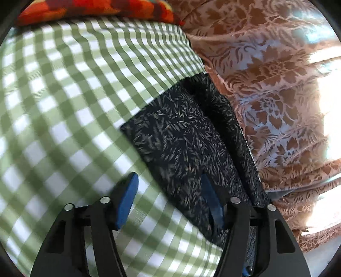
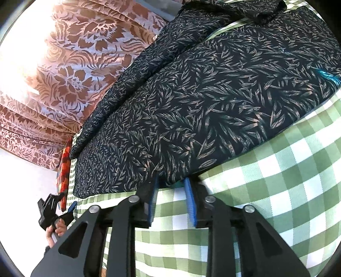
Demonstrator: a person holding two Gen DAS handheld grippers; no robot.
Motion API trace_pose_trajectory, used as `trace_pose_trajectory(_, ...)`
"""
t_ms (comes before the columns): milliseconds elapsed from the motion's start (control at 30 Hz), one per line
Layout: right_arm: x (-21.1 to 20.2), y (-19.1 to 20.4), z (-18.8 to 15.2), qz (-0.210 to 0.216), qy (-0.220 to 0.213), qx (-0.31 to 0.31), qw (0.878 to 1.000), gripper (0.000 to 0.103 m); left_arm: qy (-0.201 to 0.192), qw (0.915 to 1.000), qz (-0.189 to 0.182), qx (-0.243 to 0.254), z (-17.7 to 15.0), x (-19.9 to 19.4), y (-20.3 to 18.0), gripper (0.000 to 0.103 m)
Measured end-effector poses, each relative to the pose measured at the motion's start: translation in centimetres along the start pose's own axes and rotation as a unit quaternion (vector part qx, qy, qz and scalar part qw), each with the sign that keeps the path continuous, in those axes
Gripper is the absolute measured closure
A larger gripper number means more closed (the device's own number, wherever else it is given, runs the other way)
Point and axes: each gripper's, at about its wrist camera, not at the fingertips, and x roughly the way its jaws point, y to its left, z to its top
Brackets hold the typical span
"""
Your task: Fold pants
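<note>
The pants (image 1: 179, 136) are dark navy with a pale leaf print and lie folded on a green-and-white checked cloth (image 1: 64, 95). In the left wrist view my left gripper (image 1: 170, 183) is open, its right finger over the pants' near edge and its left finger over the cloth. In the right wrist view the pants (image 2: 213, 102) fill the upper middle. My right gripper (image 2: 171, 181) is open with its blue fingertips at the pants' near edge, nothing between them. The left gripper (image 2: 53, 213) shows at the lower left of that view.
A pink and brown floral curtain (image 1: 266, 85) hangs along the far side of the pants, also in the right wrist view (image 2: 64, 64). An orange and red patterned cushion (image 1: 96, 8) lies at the cloth's far edge. Bright sunlight glares through the curtain.
</note>
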Motion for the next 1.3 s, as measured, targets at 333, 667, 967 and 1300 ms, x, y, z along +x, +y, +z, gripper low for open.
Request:
trace_pose_trajectory(333, 1.1, 0.6, 1.1, -0.029, -0.009, -0.017, 0.999, 0.091, -0.013, 0.9985, 0.016, 0.051, -0.2, -0.4, -1.2, 0.099)
trace_pose_trajectory(667, -2.0, -0.5, -1.6, -0.023, 0.025, -0.073, 0.997, 0.095, -0.004, 0.9974, 0.034, 0.064, -5.8, -7.7, 1.9, 0.099)
trace_pose_trajectory(967, -6.0, -1.9, -4.6, 0.001, 0.054, -0.088, 0.995, 0.083, 0.016, 0.9934, 0.086, 0.074, -9.5, -9.8, 4.6, 0.096)
trace_pose_trajectory(1300, -16.1, -15.4, 3.0, -0.140, -0.132, 0.118, 0.974, 0.060, -0.088, 0.9680, 0.178, 0.154, -7.9, -13.1, 1.6, 0.080)
